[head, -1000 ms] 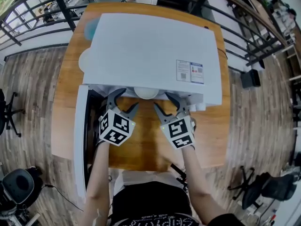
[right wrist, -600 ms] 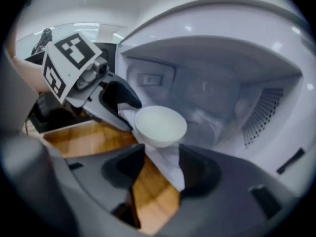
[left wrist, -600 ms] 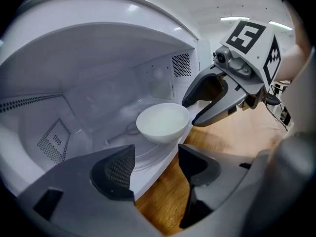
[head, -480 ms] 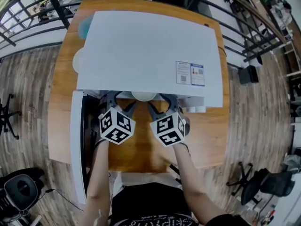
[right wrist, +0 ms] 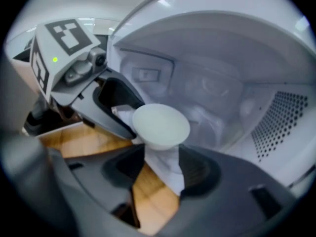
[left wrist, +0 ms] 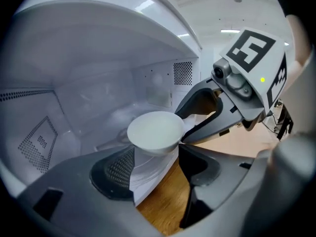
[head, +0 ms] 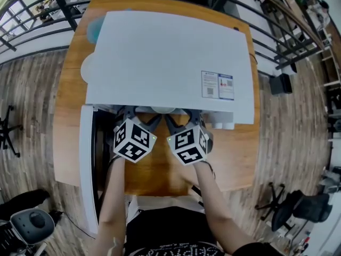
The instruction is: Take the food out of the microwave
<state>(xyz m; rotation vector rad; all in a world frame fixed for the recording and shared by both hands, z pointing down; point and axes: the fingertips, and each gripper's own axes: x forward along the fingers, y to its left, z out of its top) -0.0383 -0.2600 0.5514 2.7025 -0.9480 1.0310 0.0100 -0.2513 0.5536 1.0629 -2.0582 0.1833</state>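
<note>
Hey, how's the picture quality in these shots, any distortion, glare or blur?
Head view: heavy fisheye, the railing bows around a sharp microwave. Left gripper view: dark round vignette, ceiling-light glare on the microwave's top, left tool close and blurred, bowl crisper. Right gripper view: same vignette, hazy interior, right tool soft.

No words or numbers can be read. Two small labels [head: 217, 85] sit on top of the microwave [head: 160, 52], near its front right corner, but their print is too tiny. The left cube [head: 133, 140] and the right cube [head: 186, 144] show black and white square marks, not letters. White print on the person's black shirt [head: 170, 248] is cut off.
</note>
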